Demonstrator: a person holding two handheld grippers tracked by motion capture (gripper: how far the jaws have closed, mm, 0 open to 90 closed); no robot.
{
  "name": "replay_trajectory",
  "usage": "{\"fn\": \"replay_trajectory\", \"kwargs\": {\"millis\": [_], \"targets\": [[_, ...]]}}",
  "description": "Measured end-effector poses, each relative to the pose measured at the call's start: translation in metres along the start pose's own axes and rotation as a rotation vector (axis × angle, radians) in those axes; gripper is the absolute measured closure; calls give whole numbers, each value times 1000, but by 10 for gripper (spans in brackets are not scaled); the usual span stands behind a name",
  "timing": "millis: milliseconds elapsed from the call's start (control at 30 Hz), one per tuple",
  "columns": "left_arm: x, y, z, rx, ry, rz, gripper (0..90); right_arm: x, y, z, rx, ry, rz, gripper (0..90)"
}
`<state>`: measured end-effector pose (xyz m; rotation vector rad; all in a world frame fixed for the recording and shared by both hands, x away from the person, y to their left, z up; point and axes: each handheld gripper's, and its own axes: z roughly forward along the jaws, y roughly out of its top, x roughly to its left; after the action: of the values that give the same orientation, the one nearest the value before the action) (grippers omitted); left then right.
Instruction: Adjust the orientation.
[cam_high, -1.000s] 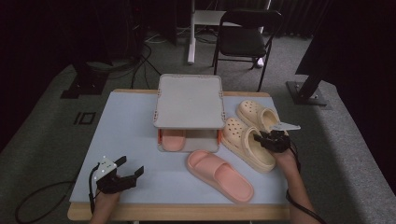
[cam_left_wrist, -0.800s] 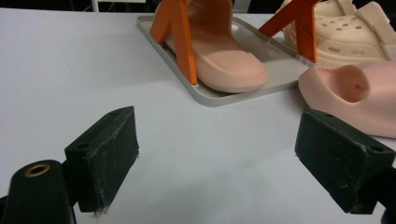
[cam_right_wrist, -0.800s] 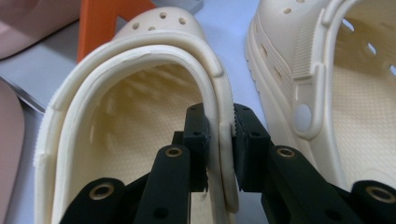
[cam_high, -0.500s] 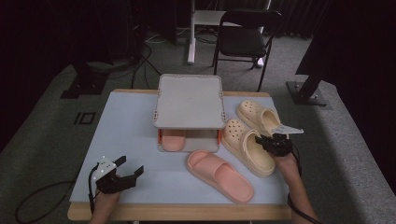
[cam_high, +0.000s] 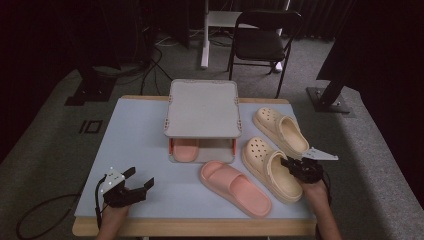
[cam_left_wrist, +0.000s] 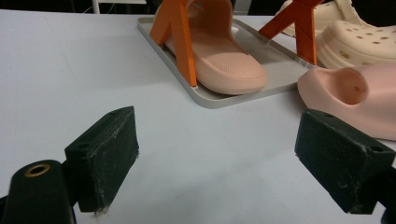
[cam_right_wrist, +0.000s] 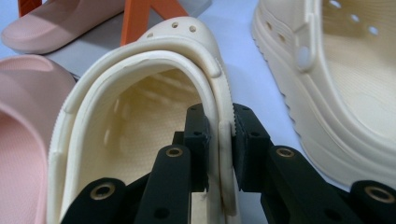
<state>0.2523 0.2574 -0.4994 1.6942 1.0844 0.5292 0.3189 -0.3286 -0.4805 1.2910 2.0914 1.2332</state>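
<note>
Since the earlier frames, the right gripper (cam_high: 292, 165) has drawn toward the near edge of the table (cam_high: 135, 130), and the near cream clog (cam_high: 270, 167) has come with it; its jaws have just been closing and now clamp the clog's side wall. In the right gripper view the pads (cam_right_wrist: 198, 140) press the thin wall (cam_right_wrist: 219, 135) from inside and outside, near the heel opening.

Location: the held clog lies on the table between the loose pink slide (cam_high: 235, 187) and the second cream clog (cam_high: 280, 130), which sits just beyond it. A two-level shoe rack (cam_high: 202, 107) stands at the table's middle, with another pink slide (cam_high: 185, 149) on its lower tray.

The left gripper (cam_high: 132, 186) rests near the front-left corner, jaws wide apart, holding nothing.

Risks, as judged:
- The grip takes only a narrow strip of soft, flexible wall. On lifting, the clog's weight is likely to swing the toe down, and the wall may fold or slip from the pads.
- The clog lies close beside the loose pink slide; a drag or rotation could nudge that slide off position.
- If the clog is bound for the rack, a drooping toe may catch the tray edge or an orange post (cam_left_wrist: 180, 42).
</note>
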Motion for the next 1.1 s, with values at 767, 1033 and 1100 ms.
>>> {"fn": "replay_trajectory", "kwargs": {"millis": [767, 1033, 1100], "targets": [[-1, 0, 1, 1, -12, 3, 132, -15, -25, -27, -12, -39, 125, 650], [0, -1, 1, 0, -16, 2, 132, -13, -20, -20, 33, -31, 40, 646], [-1, -1, 1, -2, -20, 5, 132, -14, -19, -20, 32, -26, 38, 659]]}}
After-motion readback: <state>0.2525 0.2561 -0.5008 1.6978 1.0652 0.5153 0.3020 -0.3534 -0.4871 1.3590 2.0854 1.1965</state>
